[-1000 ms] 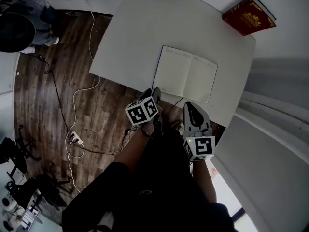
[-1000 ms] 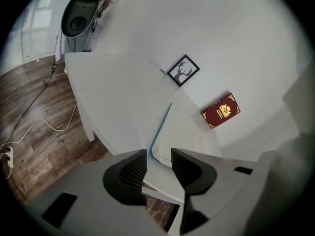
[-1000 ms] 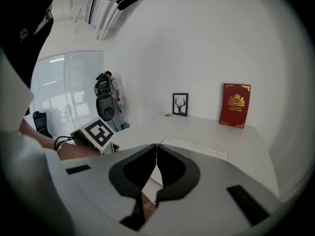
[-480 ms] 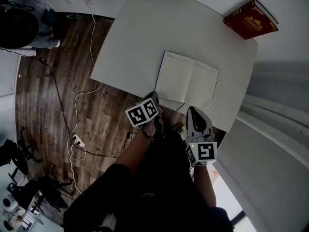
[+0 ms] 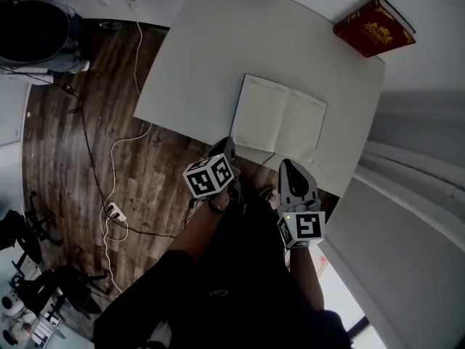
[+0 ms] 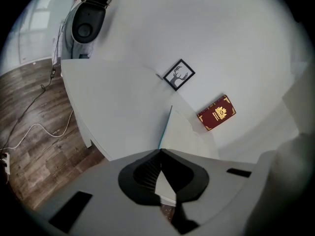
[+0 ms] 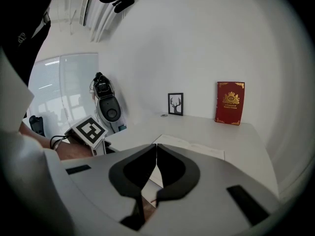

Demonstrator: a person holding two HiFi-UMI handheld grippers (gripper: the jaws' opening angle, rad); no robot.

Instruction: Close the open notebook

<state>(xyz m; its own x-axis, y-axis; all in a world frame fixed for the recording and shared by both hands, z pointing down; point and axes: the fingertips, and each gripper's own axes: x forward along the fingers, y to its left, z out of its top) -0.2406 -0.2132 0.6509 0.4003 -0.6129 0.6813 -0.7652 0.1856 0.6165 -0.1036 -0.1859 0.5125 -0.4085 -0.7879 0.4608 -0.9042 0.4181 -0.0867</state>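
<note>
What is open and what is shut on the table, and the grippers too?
notebook: open, flat on the table
red book: closed
left gripper: shut, tips at the notebook's near corner, grip unclear
right gripper: shut, nothing between its jaws

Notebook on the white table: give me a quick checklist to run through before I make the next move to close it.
1. Notebook lying open and flat on the table: ok.
2. Left gripper, fingers shut, at its near left corner: ok.
3. Cover actually pinched by those fingers: cannot tell.
4. Right gripper shut, empty, short of the pages: ok.
5. Pages bare; red book far away at the table's corner: ok.
</note>
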